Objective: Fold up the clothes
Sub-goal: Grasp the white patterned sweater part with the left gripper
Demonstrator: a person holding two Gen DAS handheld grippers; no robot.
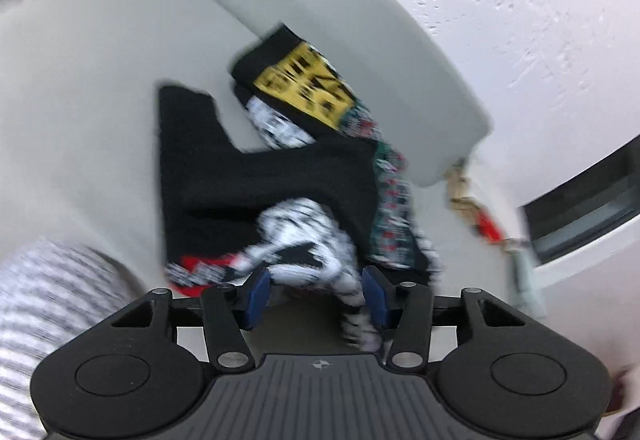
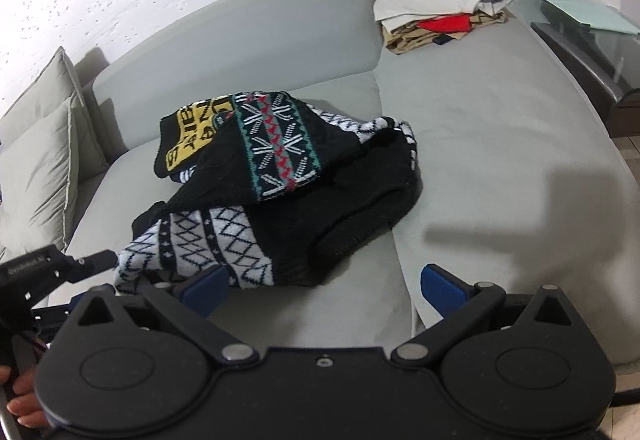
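- While the left gripper (image 1: 316, 290) is hovering low at the front edge of the sofa seat (image 1: 92, 119), its 2 blue pads (image 1: 258, 294) are standing apart with the black-and-white patterned hem of the sweater (image 1: 280, 179) lying between them; this view is blurred, so I cannot tell whether the pads are pressing the knit.
- The right gripper (image 2: 324, 286) is pointing down at the same front edge, jaws spread wide, holding nothing; its left pad (image 2: 204, 286) is sitting just beside the sweater's (image 2: 280, 183) diamond-patterned edge, and its right pad is over bare cushion.
- The sweater is lying crumpled in a heap toward the middle of the seat, black knit with white diamonds, a green-and-red band and a yellow panel showing.
- A stack of folded clothes (image 2: 436, 11) is resting at the far right corner of the seat, well apart from the sweater.
- 2 grey cushions (image 2: 40, 135) are leaning at the left end.
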